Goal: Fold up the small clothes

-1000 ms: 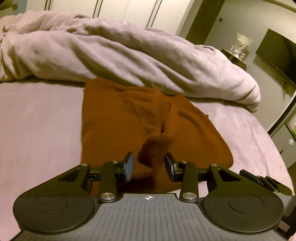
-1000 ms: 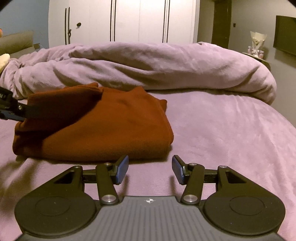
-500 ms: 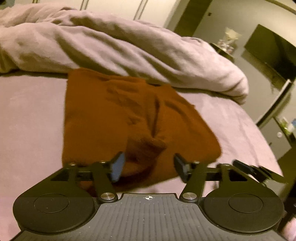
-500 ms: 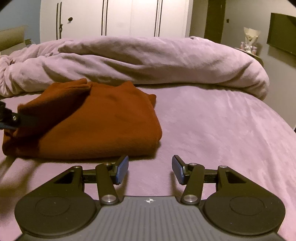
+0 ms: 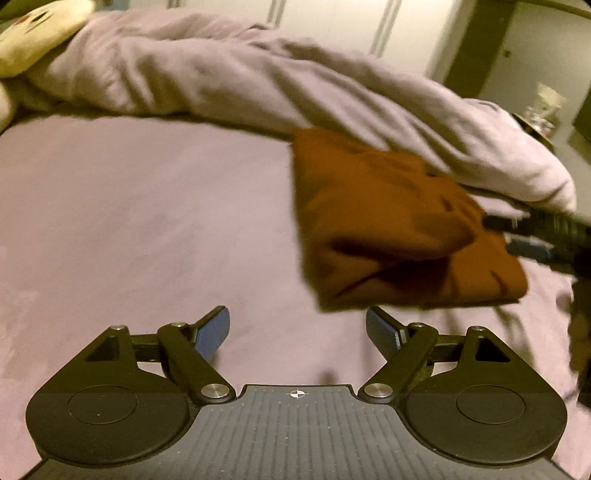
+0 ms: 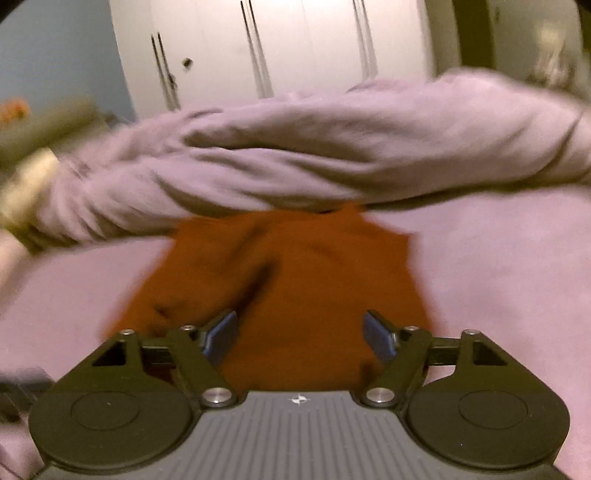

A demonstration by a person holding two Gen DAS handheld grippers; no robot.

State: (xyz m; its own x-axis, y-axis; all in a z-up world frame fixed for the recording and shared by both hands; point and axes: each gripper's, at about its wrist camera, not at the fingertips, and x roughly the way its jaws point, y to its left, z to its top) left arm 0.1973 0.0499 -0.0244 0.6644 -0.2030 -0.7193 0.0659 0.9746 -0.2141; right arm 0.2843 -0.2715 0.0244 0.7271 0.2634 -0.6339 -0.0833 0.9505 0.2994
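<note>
left hand-held gripper (image 5: pixel 297 328) over bare sheet (image 5: pixel 147 221), right hand-held gripper (image 6: pixel 300 334) over garment (image 6: pixel 295 266)

Mauve bed sheet (image 5: pixel 147 221) fills the foreground, smooth; bunched lilac duvet (image 5: pixel 258 85) lies across the far side of the bed; cream plush toy (image 5: pixel 33 33) at upper left, partly cut off; white wardrobe doors (image 6: pixel 295 48) with dark vertical handles behind; blue-grey wall (image 6: pixel 55 55) left of them; right background blurred.
</note>
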